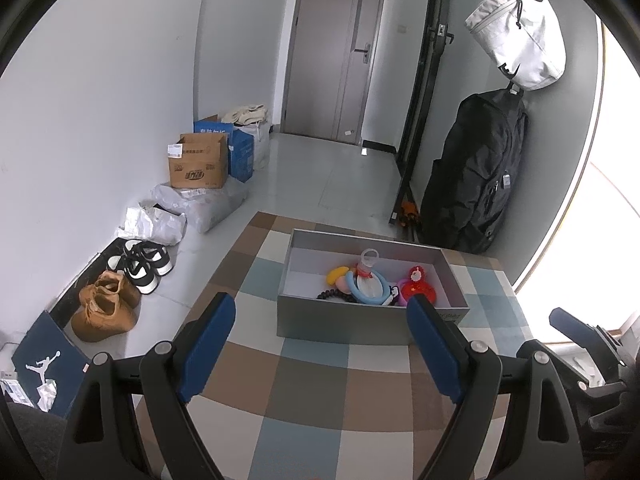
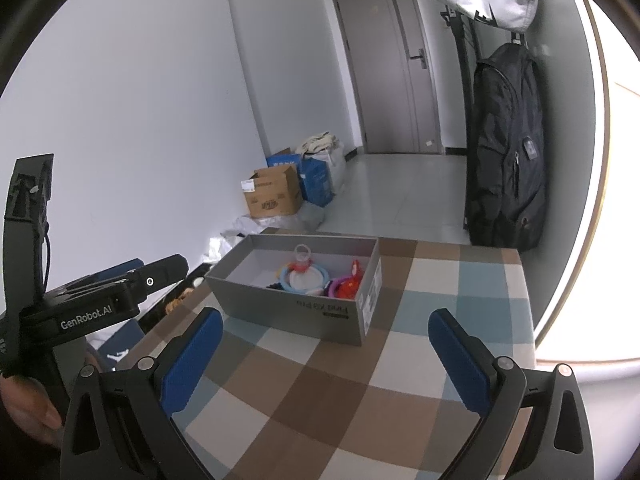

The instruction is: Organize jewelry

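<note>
A grey open box (image 1: 344,320) stands on the checked tablecloth (image 1: 312,380). Inside it lie a light blue ring (image 1: 354,294), a red doll figure (image 1: 418,285), a yellow piece (image 1: 338,274), a black beaded bracelet (image 1: 332,295) and a clear ring-topped piece (image 1: 369,258). My left gripper (image 1: 320,303) is open just short of the box's near wall, with nothing between its blue pads. My right gripper (image 2: 325,316) is also open and empty, in front of the box (image 2: 304,312). The blue ring (image 2: 286,276) and red figure (image 2: 350,286) show there too.
The table edge drops to the floor at the left, where shoes (image 1: 120,280), plastic bags and a cardboard box (image 1: 198,160) sit by the wall. A black backpack (image 1: 480,176) and a white bag (image 1: 520,32) hang at the right. A hand (image 2: 28,408) holds the left gripper.
</note>
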### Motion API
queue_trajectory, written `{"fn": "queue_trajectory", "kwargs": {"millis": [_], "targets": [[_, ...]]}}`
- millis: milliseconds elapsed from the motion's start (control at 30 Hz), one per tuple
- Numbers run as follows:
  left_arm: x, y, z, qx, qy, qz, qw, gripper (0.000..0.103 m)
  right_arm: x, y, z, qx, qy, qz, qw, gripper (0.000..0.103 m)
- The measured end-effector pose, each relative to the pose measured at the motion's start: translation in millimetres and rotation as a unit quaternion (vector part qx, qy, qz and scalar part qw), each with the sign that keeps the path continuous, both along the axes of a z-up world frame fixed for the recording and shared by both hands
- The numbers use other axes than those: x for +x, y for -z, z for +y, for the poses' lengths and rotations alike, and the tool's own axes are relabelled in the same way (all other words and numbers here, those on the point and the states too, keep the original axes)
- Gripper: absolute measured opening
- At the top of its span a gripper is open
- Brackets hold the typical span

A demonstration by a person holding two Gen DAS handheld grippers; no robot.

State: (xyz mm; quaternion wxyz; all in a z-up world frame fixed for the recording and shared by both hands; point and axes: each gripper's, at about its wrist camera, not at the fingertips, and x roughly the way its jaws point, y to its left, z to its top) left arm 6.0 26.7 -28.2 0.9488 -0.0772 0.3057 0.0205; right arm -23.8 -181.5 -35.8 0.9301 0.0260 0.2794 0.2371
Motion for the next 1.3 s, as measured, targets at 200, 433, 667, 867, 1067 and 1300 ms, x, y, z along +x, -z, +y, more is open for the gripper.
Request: {"fn": "queue_trajectory", "kwargs": {"millis": [200, 433, 667, 867, 1067, 1300], "targets": [[-0.2, 0.1, 0.2, -0.005, 0.002, 0.002, 1.0000, 0.084, -0.2, 0.3, 0.1, -0.002, 0.000, 0.002, 1.000, 0.103], [-0.5, -0.4, 0.2, -0.004, 0.001, 0.004, 1.0000, 0.084, 0.7, 1.8, 0.8, -0.003, 0.001, 0.005, 1.000, 0.103], [-0.6, -0.2, -0.6, -0.005, 0.002, 0.003, 1.0000, 0.084, 0.8, 2.5, 0.6, -0.004, 0.001, 0.006, 1.000, 0.103], [-0.7, -0.6, -0.7, -0.005, 0.003, 0.003, 1.0000, 0.084, 0.8, 4.2, 0.4, -0.005, 0.001, 0.007, 1.000, 0.103], [-0.9, -0.9, -1.1, -0.006, 0.003, 0.002, 1.0000, 0.084, 0.9, 5.1, 0.0, -0.005, 0.001, 0.009, 1.000, 0.103], [-1.1, -2.3, -0.5, -0.020, 0.007, -0.005, 0.9998, 0.084, 1.0, 5.9, 0.0, -0.006, 0.000, 0.010, 1.000, 0.103]]}}
